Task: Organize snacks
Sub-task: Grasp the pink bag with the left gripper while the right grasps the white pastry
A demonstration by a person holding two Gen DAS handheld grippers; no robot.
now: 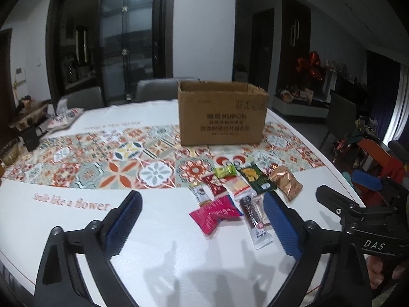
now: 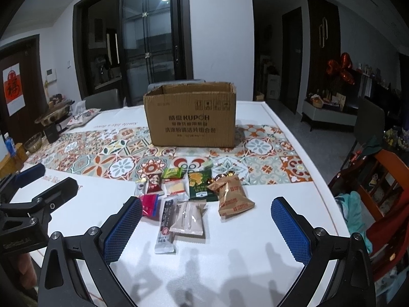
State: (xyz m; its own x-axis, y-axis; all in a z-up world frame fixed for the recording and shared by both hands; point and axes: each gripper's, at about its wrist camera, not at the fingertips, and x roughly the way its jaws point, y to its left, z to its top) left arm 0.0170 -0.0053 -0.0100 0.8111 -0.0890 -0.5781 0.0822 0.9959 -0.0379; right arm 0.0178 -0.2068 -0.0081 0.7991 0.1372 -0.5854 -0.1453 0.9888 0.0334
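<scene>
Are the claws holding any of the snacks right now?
No. The left claw and the right claw are both open and empty. The snacks all lie on the table.

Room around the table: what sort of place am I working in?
Most likely a home dining room: a table under a floral tile-print cloth, grey dining chairs behind it, dark glass sliding doors, and red foil balloons above a sideboard.

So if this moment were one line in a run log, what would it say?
left hand-held gripper: open, empty | right hand-held gripper: open, empty | snack packets: on table, none boxed visibly | cardboard box: open, behind them
</scene>
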